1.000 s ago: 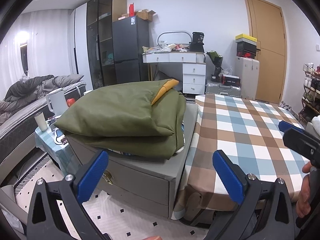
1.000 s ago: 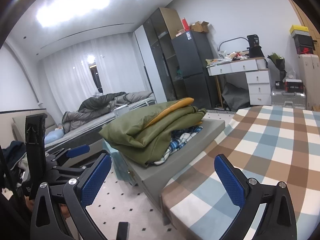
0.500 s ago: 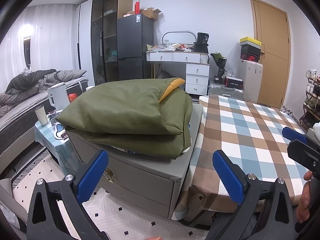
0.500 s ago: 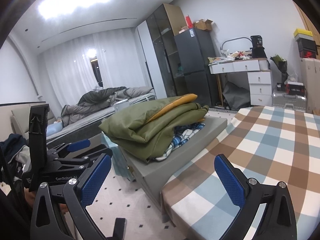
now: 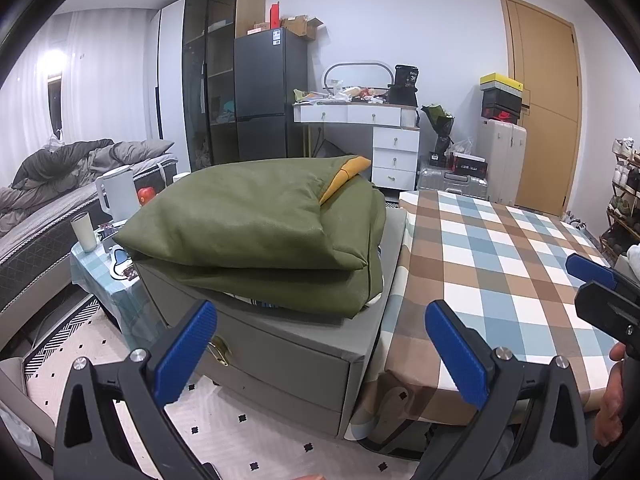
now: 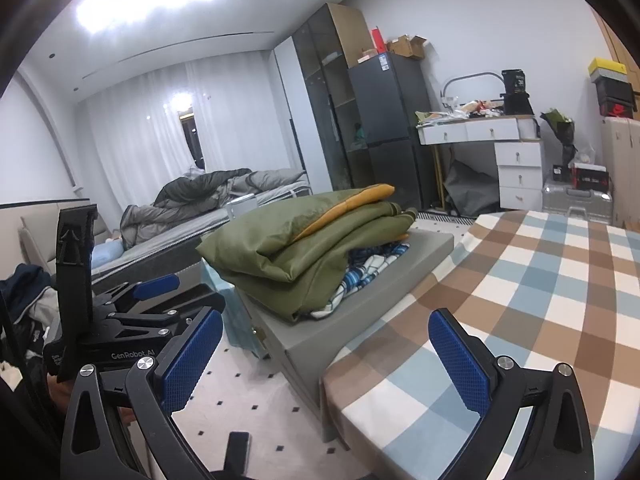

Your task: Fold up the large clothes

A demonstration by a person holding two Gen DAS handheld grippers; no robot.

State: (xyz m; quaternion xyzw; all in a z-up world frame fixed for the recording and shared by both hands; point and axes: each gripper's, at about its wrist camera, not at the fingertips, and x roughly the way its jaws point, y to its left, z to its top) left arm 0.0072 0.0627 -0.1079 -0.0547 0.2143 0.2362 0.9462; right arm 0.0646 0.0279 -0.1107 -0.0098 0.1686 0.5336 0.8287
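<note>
Folded green jacket (image 5: 260, 236) now looms nearer both wide-open, empty grippers, left (image 5: 320, 344) and right (image 6: 326, 360): approach under way, checked table (image 5: 500, 264) awaiting.

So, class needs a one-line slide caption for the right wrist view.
Open right tool faces folded green jacket on grey cabinet.

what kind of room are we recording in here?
Most likely a lived-in studio flat or bedroom: an unmade bed with grey bedding, a dark fridge beside a cluttered white dressing table, and a folded green garment next to a checked table.
</note>
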